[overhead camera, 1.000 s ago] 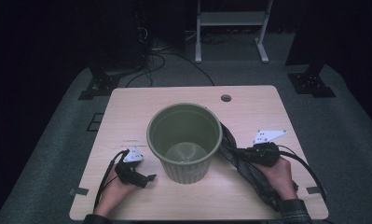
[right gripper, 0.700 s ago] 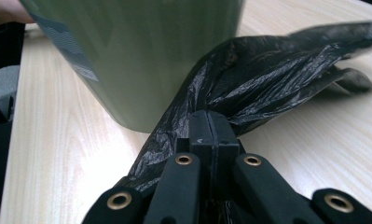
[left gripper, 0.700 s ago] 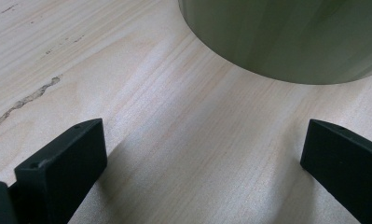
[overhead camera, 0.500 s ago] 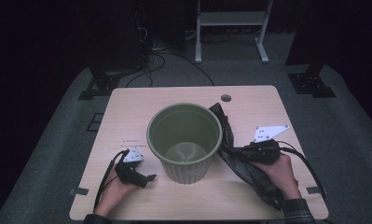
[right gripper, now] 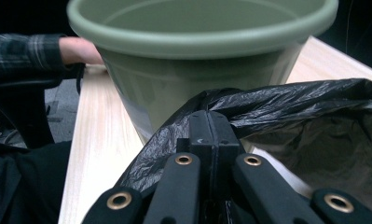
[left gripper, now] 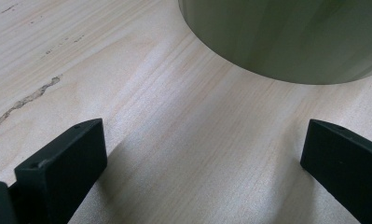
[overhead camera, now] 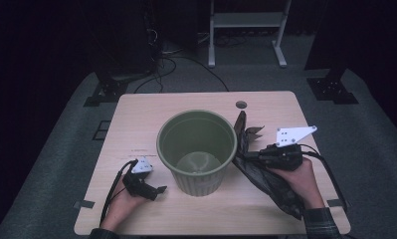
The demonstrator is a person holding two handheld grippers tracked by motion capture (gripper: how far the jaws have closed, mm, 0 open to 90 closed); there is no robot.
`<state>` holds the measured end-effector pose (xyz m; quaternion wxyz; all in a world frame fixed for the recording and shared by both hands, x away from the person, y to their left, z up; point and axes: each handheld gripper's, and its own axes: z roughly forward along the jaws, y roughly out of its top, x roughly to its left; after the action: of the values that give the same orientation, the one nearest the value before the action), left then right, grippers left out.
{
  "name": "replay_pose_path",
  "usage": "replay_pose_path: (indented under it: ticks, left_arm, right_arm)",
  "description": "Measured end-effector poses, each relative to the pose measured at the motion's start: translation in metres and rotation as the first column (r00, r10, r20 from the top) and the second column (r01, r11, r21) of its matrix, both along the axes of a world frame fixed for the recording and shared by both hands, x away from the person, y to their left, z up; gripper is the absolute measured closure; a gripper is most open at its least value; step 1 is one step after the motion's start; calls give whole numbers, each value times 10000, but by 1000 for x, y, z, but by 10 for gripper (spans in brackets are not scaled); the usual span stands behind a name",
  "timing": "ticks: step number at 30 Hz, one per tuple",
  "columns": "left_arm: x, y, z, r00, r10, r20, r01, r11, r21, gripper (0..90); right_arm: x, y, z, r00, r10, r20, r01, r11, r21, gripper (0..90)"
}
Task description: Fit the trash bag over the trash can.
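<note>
- I read the step in hand as lining the green bin with the black plastic bag; the bag is gripped but not yet over the rim.
- My right hand-held gripper, right of centre in the high view, has its jaws pressed fully together on a fold of the bag. In the right gripper view the pinched plastic bunches just past the closed tips, with the bin wall close behind it.
- My left hand-held gripper, at lower left of the high view, rests on the bench beside the base of the bin. Its jaws stand wide apart with nothing between them; the left gripper view shows bare wood and the bin's lower wall at the top of the frame.
- The bag lies crumpled and mostly flat on the bench, running from the lower right of the high view up along the bin's right side, one end lifted against the rim. It looks thin, glossy and creased, so I expect it to sag and slip.
- The bin is upright at the centre of the bench, ribbed outside, thick-lipped, and I see nothing inside it.
- Next, I judge, the right side lifts the bag above the rim, and the left side comes over to take an opposite edge and spread the mouth open.
</note>
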<state>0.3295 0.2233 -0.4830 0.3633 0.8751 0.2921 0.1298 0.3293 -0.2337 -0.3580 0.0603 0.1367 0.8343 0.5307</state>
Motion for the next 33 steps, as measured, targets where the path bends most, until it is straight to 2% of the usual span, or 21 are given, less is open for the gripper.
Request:
replay_pose_path:
  ticks: [5, 12, 19, 25, 33]
  left_arm:
    - [0, 0, 0, 10000, 6, -1, -6, 10000, -3, 0]
    - [0, 0, 0, 10000, 5, 1, -5, 10000, -2, 0]
    - [0, 0, 0, 10000, 1, -1, -1, 10000, 5, 0]
    - [0, 0, 0, 10000, 5, 9, -5, 10000, -10, 0]
    - [0, 0, 0, 10000, 6, 11, -6, 10000, -12, 0]
  right_arm:
    - [-2, 0, 17, 9991, 370, 191, -377, 9986, 375, 898]
    - [-3, 7, 37, 9965, 727, 407, -737, 9970, 235, 898]
    - [-1, 15, 56, 9910, 1239, 513, -1267, 9905, 544, 898]
    - [2, 34, 75, 9850, 1628, 570, -1654, 9853, 431, 897]
    - [8, 73, 95, 9713, 2304, 592, -2322, 9724, 248, 896]
